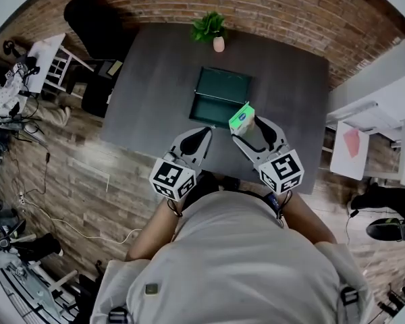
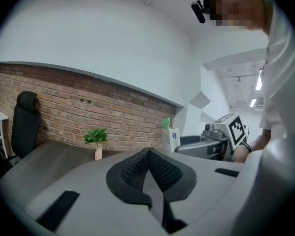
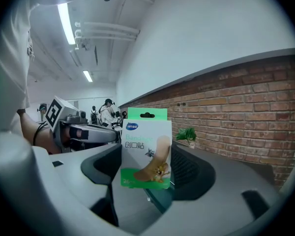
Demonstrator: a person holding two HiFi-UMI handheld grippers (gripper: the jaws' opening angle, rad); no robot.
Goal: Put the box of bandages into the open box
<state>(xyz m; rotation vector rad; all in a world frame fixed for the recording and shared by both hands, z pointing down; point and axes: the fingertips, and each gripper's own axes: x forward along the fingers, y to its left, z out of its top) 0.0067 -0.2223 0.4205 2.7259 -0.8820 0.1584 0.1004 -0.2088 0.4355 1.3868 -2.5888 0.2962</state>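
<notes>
Clamping the box of bandages (image 1: 242, 118) near the open box (image 1: 220, 86), the right hand-held gripper (image 1: 251, 129) hovers, the left hand-held gripper (image 1: 199, 138) closed.

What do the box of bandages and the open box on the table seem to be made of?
Box of bandages: likely thin cardboard with smooth colour print; flat faces, crisp edges, hang tab on top. Open box: dark green, smooth, rigid-looking walls; maybe metal or plastic, too small to tell.
</notes>
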